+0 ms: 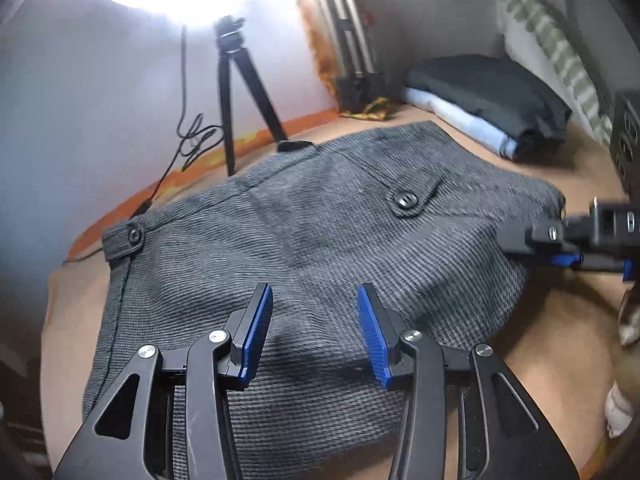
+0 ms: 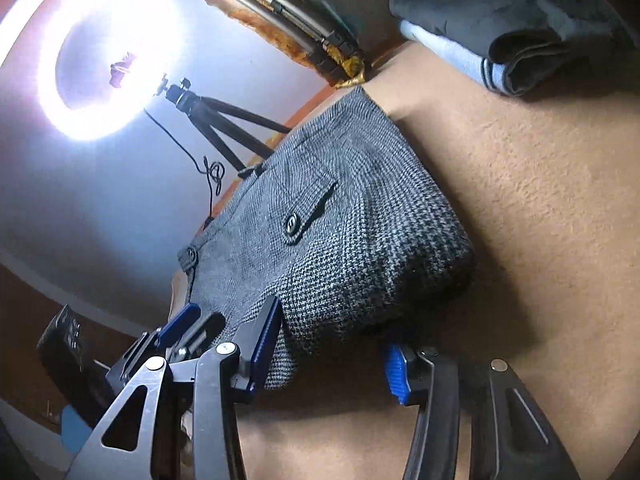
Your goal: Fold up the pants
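- The grey pants (image 1: 304,240) lie on the tan bedspread (image 2: 520,208), already folded into a thick bundle, waistband towards the ring light.
- Looks like the last fold or a tidy-up is in hand.
- Left gripper (image 1: 316,332) hangs spread over the near edge, pinching nothing.
- Right gripper (image 2: 332,352) straddles the near corner, jaws apart, not clamped; next it'd need to close on that edge.

The grey houndstooth woven pants (image 1: 304,232) lie folded flat on the tan surface, buttoned back pocket flap facing up, waistband towards the wall.
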Available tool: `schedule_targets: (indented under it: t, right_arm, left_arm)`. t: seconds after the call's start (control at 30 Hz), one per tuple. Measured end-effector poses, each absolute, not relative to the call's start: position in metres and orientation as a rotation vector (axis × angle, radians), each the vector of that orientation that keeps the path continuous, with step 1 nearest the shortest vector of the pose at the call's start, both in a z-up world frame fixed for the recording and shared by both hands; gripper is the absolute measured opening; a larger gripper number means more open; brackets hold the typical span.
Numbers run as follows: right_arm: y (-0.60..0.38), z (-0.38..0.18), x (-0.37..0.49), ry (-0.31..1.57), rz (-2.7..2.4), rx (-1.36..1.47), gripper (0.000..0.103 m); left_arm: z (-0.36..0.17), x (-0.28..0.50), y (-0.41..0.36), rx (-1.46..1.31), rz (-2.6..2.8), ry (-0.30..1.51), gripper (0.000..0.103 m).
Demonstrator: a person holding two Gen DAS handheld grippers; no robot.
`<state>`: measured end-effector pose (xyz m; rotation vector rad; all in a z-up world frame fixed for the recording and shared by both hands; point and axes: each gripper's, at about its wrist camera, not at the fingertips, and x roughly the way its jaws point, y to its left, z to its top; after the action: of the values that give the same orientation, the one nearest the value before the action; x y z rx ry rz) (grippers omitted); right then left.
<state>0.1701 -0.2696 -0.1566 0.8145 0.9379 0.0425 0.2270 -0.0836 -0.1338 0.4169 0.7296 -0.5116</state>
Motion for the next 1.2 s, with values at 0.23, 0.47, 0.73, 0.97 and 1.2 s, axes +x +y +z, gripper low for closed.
schedule_targets:
  t: [0.23,0.47,0.73,0.97,1.2]
  right_arm:
    - [-0.28,-0.161,0.162,0.89,-0.005,0.908,0.062]
    - [-0.28,-0.162,0.169,0.884,-0.008,0.912,0.04]
    - [-0.278,-0.156,0.171,0.907,-0.015,0.859,0.03]
    - [-0.263,-0.135,0.177,0.898,-0.011,0.733,0.026]
    - [-0.239,-0.102,0.188,0.876,0.019,0.578,0.023]
  left_arm:
    - [-0.149,0.236,-0.086,0.395,-0.523,0.782,0.043]
    - [-0.149,0.238,-0.081,0.372,-0.54,0.8,0.043]
    - [-0.137,0.247,-0.063,0.302,-0.484,0.778,0.043]
    - [-0.156,0.248,-0.062,0.378,-0.444,0.808,0.043]
    - [-0.14,0.241,-0.04,0.288,-0.454,0.8,0.043]
